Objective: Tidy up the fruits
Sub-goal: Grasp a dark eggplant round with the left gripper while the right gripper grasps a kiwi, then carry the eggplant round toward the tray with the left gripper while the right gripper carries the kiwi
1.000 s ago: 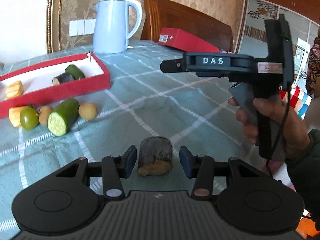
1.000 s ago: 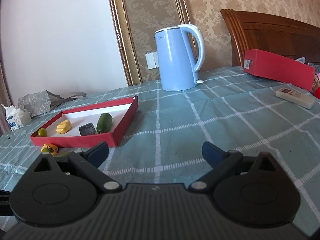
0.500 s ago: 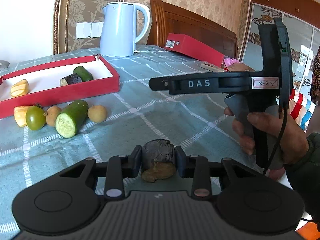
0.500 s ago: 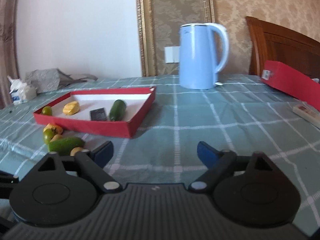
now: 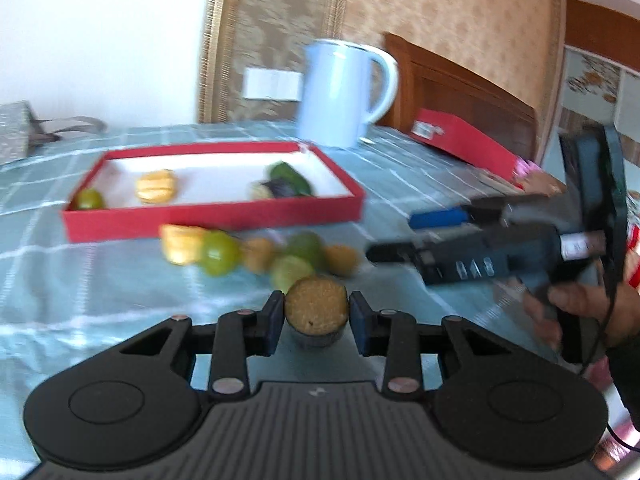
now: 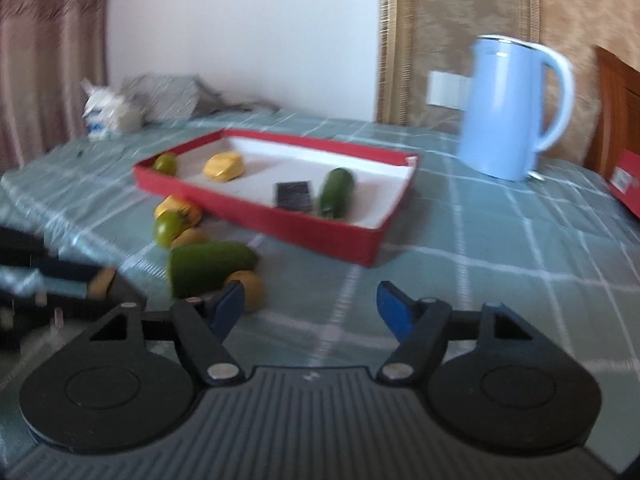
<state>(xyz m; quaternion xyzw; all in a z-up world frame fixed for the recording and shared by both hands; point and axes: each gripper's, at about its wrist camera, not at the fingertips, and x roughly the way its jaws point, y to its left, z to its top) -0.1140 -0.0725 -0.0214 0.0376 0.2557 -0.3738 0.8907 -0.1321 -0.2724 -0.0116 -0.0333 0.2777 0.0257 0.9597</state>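
Left tongs [image 5: 316,322] clamp a dark-skinned fruit chunk [image 5: 316,312] above the checked teal worktop [image 6: 460,256], near the red tray [image 6: 320,236]; right tongs [image 6: 310,306] empty, closing; blue kettle [image 6: 508,108] behind the tray.

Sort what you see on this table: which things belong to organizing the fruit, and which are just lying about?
Job: red tray; dark-skinned piece in left hand-held gripper; loose fruit pile.

Lying about: blue kettle; red box; grey bag.

Bright daylight, soft shadows; motion blur across both views, fisheye bending at edges, corners dark.
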